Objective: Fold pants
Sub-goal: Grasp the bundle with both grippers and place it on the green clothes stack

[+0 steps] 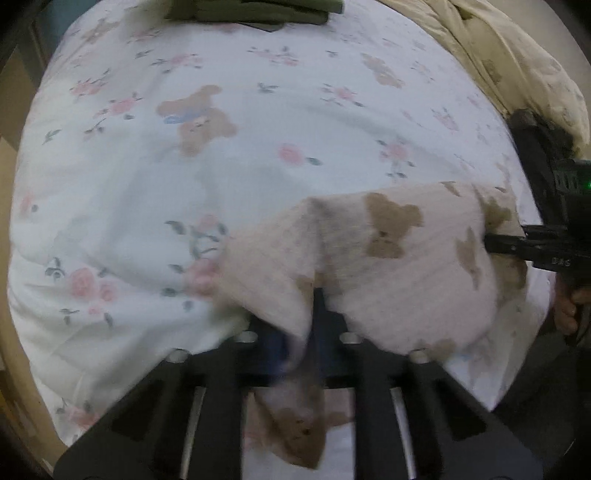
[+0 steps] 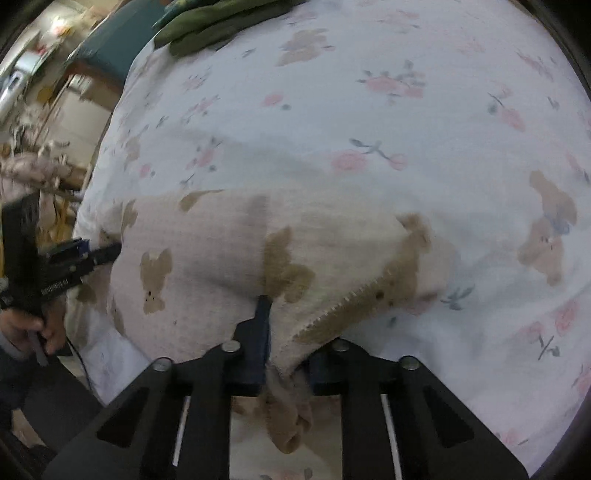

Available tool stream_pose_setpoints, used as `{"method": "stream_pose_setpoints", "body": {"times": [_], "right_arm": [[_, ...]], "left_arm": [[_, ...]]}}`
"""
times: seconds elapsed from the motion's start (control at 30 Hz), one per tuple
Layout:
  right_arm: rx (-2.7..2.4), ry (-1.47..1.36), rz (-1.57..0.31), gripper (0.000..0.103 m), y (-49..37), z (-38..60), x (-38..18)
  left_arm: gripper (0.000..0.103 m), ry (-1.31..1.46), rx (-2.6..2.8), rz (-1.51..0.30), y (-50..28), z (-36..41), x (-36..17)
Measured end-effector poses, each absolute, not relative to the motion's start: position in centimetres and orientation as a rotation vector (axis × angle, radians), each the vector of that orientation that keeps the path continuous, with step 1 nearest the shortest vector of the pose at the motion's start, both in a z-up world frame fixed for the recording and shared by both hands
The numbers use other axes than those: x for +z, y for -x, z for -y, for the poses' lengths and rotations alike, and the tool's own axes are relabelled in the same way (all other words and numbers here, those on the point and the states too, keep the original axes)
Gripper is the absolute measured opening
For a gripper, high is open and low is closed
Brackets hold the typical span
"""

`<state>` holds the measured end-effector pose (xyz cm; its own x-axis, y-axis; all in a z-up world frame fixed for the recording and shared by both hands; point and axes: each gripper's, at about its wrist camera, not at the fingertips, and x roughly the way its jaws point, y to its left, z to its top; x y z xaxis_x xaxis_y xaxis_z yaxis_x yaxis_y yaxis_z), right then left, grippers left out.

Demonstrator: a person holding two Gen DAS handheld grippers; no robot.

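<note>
The pants [image 1: 391,266], pale pink with brown bears, lie bunched on the near part of the bed [image 1: 147,177], held up between both tools. The left claw [image 1: 299,332] is pinched closed on one edge, and the right claw [image 2: 284,347] is clamped on the other. Folding looks early to midway: the cloth is doubled over, not yet flat or squared. No containers show; dark green clothes [image 2: 218,22] sit at the far edge.
</note>
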<state>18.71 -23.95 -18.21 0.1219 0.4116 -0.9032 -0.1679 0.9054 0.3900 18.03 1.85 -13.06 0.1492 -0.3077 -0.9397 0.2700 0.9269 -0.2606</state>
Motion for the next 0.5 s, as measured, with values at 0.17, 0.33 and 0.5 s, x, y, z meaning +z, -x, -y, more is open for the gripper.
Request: {"method": "stream_pose_setpoints", "body": {"times": [0.17, 0.33, 0.5], "right_arm": [[0.439, -0.264, -1.264, 0.009, -19.1, 24.7, -14.6], [0.467, -0.293, -1.100, 0.009, -20.3, 24.7, -9.6], [0.498, -0.274, -0.978, 0.009, -25.4, 23.6, -4.1]], "left_arm": [[0.005, 0.073, -0.439, -1.293, -18.5, -2.0, -10.1], [0.005, 0.165, -0.426, -1.157, -21.0, -4.2, -3.4], [0.005, 0.148, -0.399, -1.050, -26.0, -5.8, 3.0]]}}
